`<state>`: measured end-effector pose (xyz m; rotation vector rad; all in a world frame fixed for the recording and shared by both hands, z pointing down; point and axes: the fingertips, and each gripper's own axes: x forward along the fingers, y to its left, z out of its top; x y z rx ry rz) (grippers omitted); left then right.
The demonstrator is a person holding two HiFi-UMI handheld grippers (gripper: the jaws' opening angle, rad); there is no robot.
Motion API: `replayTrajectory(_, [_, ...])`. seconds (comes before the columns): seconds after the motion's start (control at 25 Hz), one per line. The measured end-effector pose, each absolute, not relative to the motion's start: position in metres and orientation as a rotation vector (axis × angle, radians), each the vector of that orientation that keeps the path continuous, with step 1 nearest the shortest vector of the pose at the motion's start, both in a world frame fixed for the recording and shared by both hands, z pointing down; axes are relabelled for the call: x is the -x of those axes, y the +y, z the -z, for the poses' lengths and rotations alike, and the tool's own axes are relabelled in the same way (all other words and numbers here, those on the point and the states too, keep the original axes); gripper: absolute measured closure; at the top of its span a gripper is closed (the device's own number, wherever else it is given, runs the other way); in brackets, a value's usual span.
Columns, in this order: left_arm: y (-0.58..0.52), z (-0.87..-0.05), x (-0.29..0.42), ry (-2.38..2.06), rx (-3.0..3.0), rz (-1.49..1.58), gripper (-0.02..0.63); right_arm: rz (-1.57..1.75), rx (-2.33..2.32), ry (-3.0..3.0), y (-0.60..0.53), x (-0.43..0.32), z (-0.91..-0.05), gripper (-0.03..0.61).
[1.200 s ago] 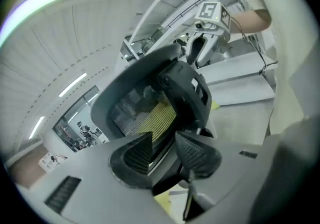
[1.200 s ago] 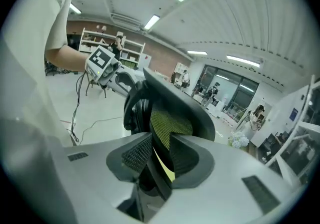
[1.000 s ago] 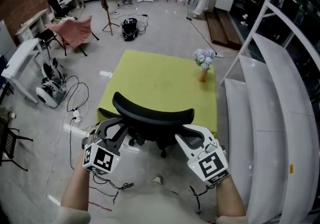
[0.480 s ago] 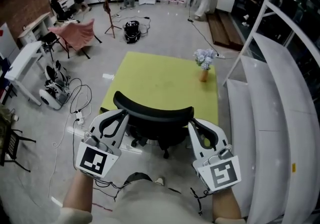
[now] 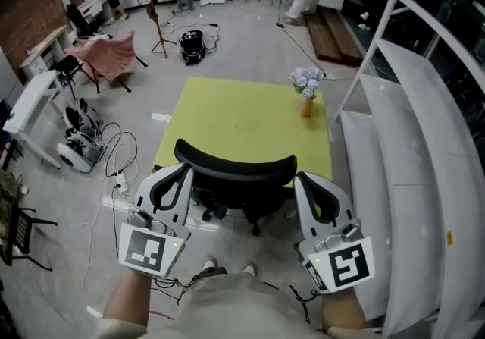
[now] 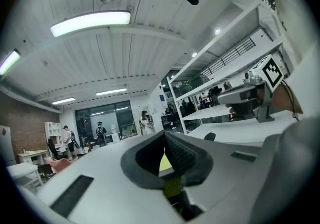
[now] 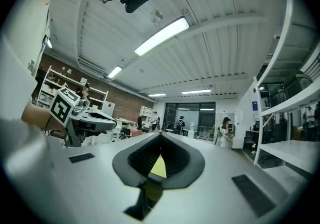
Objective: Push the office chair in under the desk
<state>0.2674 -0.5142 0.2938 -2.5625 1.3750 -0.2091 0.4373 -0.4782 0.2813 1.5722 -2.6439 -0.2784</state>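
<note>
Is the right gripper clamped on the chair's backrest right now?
No, the right gripper view shows the right gripper shut on nothing, with only the green desk visible beyond its jaws.

The way ahead is blocked by the black curved-back office chair [image 5: 235, 169], set just before the yellow-green rectangular desk top [image 5: 242, 117]. The right side is hemmed by tall white metal shelving [image 5: 394, 148]. Open grey floor [image 5: 151, 87] is found to the left, crossed by loose white cables [image 5: 114, 146].

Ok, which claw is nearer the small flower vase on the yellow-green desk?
Right. The right claw is by the right end of the black chair backrest, opposite the small flower vase; the left claw is by its left end, farther off.
</note>
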Motion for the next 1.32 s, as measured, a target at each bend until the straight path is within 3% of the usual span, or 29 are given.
replayTrajectory(0.76, [-0.515,-0.288,-0.261,1.121,2.681,0.144,0.604,0.171,-1.705,-2.475,-0.479,-0.407,-0.301,0.572])
replayTrajectory(1.32, [-0.525,-0.287,-0.235,1.122,2.699,0.131,0.605,0.298,-1.65,-2.438,-0.487,-0.374,-0.295,0.572])
